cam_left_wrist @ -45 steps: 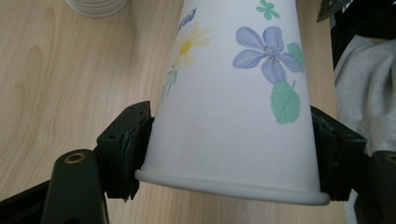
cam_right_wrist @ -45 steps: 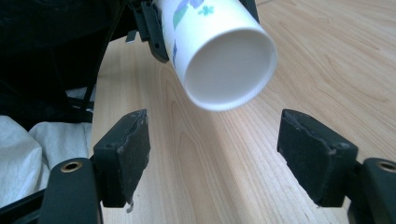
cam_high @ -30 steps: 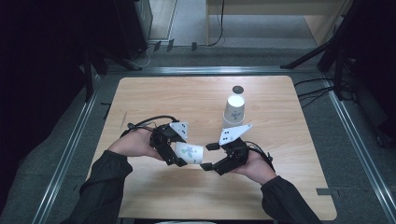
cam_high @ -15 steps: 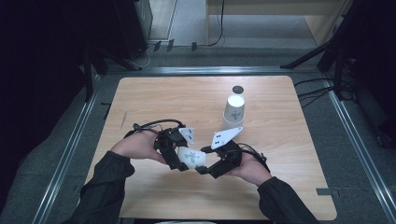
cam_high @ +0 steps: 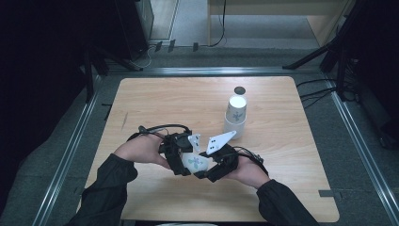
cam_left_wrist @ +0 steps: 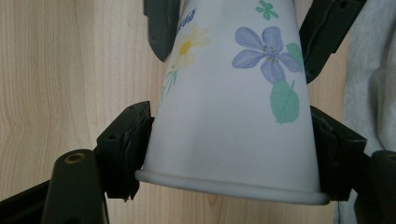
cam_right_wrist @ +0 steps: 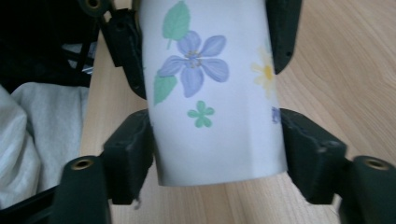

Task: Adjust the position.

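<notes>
Wooden table (cam_high: 282, 188), dark surroundings, metal rails along both sides. You hold one flowered paper cup (cam_high: 194, 161) between both tools, just above the near middle of the tabletop. Your left gripper (cam_high: 181, 160) pinches it at the rim end — both pads press the cup wall, as its own view shows (cam_left_wrist: 229, 121). Your right gripper (cam_high: 211, 167) pinches the narrower base end, pads tight against the wall (cam_right_wrist: 212, 93). Farther back, well apart, an upturned stack of cups (cam_high: 235, 117) stands beside a small dark disc (cam_high: 239, 90).
</notes>
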{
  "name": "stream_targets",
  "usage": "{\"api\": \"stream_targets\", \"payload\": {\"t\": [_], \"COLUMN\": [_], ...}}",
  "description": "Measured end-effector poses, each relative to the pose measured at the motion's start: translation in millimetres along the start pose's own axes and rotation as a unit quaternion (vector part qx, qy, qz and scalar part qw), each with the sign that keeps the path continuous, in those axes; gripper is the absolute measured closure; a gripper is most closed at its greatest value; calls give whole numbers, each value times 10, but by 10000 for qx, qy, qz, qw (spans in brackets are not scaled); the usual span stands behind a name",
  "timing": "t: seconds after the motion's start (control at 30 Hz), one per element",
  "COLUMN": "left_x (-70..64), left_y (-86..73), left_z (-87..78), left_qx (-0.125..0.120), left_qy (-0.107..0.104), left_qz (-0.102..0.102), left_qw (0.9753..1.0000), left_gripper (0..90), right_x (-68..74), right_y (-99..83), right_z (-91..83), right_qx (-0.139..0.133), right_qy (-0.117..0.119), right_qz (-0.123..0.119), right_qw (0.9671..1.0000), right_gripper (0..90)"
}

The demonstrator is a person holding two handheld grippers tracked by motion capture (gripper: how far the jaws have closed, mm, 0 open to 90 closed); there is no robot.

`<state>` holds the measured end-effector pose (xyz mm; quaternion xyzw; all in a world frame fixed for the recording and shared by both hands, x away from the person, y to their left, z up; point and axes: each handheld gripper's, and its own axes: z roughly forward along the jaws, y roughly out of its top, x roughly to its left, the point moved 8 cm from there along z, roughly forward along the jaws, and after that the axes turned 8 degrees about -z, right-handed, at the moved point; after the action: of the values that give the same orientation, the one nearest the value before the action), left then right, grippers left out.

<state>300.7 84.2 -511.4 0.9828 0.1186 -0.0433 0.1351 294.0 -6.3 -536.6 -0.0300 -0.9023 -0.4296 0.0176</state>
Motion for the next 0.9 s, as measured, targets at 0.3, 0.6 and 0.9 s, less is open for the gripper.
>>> {"api": "stream_targets", "payload": {"t": [0.3, 0.6, 0.9], "left_x": [11, 78, 143], "left_y": [-18, -5, -82], "left_z": [4, -56, -209], "left_qx": [-184, -620, -1183], "left_qy": [-192, -224, -321], "left_qz": [-2, -348, -576], "left_qw": [9996, 9972, 9908], "left_gripper": [238, 78, 78], "right_x": [22, -15, -67], "right_y": [12, 15, 43], "right_z": [-21, -111, -328], "right_qx": [39, -3, -272], "right_qy": [34, -51, -242], "right_qz": [-75, -113, -71], "right_qw": [10000, 9999, 9993], "right_gripper": [345, 345, 344]}}
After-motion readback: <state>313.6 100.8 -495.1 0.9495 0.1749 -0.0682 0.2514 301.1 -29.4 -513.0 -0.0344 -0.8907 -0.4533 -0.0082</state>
